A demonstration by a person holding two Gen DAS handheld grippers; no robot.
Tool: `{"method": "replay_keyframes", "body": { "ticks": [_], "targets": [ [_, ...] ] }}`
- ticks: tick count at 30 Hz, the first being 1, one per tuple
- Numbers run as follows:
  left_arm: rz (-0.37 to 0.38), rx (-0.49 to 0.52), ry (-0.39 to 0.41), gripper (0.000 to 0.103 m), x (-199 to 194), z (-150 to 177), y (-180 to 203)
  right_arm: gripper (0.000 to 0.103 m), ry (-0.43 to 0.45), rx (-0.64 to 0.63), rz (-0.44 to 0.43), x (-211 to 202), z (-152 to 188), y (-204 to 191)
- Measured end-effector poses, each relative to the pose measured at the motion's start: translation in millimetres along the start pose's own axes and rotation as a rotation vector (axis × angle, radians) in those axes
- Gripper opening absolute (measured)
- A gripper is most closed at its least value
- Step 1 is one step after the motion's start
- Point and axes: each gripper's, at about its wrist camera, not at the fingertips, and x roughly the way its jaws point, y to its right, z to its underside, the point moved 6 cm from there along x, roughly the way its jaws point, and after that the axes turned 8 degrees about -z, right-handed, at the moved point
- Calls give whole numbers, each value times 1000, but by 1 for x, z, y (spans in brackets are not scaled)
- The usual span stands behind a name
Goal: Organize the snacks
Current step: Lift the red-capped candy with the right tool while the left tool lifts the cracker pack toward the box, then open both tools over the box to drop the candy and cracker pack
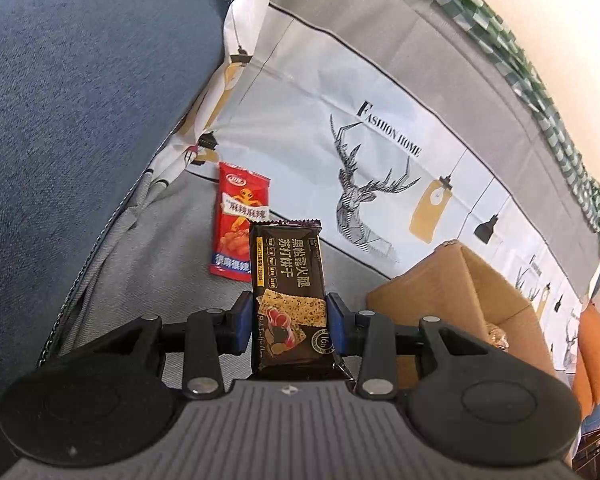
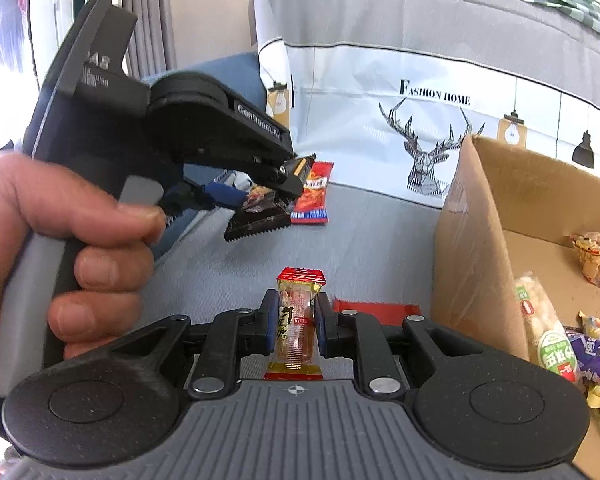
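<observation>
Two hand-held grippers, each clamped on one snack. Nearest in the right wrist view: right gripper (image 2: 296, 320), blue pads closed narrowly on a small clear-wrapped candy with red-and-gold crimped ends (image 2: 298, 320), held upright between the pads. Just beyond and below, part of a flat red wrapper (image 2: 374, 307) on the grey fabric surface (image 2: 372, 232). To the right, close by, an open brown cardboard box (image 2: 480, 216) with several loose snack packets (image 2: 556, 344) lying on its floor. Upper left of the same view: a bare hand (image 2: 60, 248) wrapped round the handle of the left gripper (image 2: 260, 196), which hangs above the grey surface.

Nearest in the left wrist view: left gripper (image 1: 292, 320), pads set moderately apart and pressed on the two long edges of a dark brown rectangular cracker packet with yellow lettering (image 1: 288, 280), standing lengthwise between them. Behind it, a red spicy-snack sachet (image 1: 238, 224) lying flat on the grey surface, just before the backrest. To the left, a blue fabric cushion (image 1: 80, 120). Farther back, a white and grey printed cover with a deer drawing and the words "Fashion Home" (image 1: 380, 140), spread over the upright backrest. Farthest, along the top, a green-and-white checked cloth (image 1: 540, 92).
</observation>
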Motion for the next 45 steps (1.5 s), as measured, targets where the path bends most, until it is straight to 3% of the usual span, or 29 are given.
{"method": "replay_keyframes", "body": {
  "ticks": [6,13,24,34,45],
  "targets": [
    [46,-21,30,42,-11,-6,11,19,77,-15,13,-26,-25,6],
    [88,2,105,42,-28,-10,37,19,198,-21,133,-57,-69,39],
    [205,90,206,42,-48,3,99,19,397,1,243,-109,-77,94],
    [356,116,194,42,-56,30,164,19,395,14,373,-129,-66,150],
    [438,140,155,42,-54,55,212,19,371,15,504,-145,-53,197]
  ]
}}
